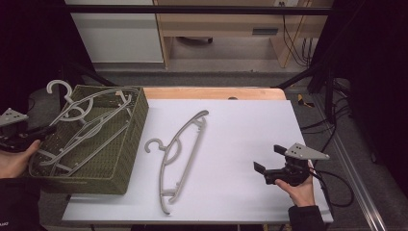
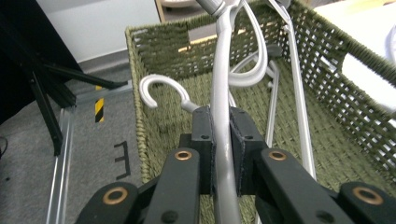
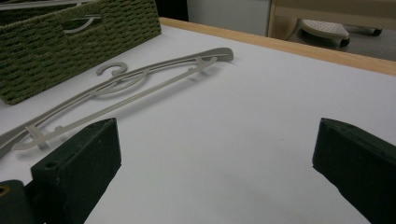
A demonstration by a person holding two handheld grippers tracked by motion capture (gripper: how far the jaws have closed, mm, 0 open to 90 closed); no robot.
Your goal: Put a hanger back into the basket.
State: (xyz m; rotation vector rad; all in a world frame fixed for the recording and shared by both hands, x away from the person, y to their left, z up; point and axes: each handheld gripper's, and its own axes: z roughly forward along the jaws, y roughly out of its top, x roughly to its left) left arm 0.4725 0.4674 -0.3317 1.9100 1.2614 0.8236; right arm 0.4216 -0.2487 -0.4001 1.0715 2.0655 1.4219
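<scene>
Right gripper (image 1: 264, 173): near right of the white table top (image 1: 250, 125), held low in a person's hand, jaws spread wide with nothing between them; in the right gripper view bare table shows between the two pads.

Hanger on table (image 1: 177, 154): a grey plastic clothes hanger lies flat at the table's middle, hook toward the left, just right of the basket and apart from both grippers. It looks untouched, and by appearance it is the piece left to handle.

Left gripper (image 1: 45, 131): at the near left edge of the basket, jaws pressed together on a grey hanger (image 2: 223, 116), pinching its arm just beside the hook.

Woven basket (image 1: 126, 159): olive green, at the table's left side; the pinched hanger rests over its open top, hook past the far left corner, with at least one more hanger under it.

Progress: judged about midway, one hanger at the basket, one out on the table.
</scene>
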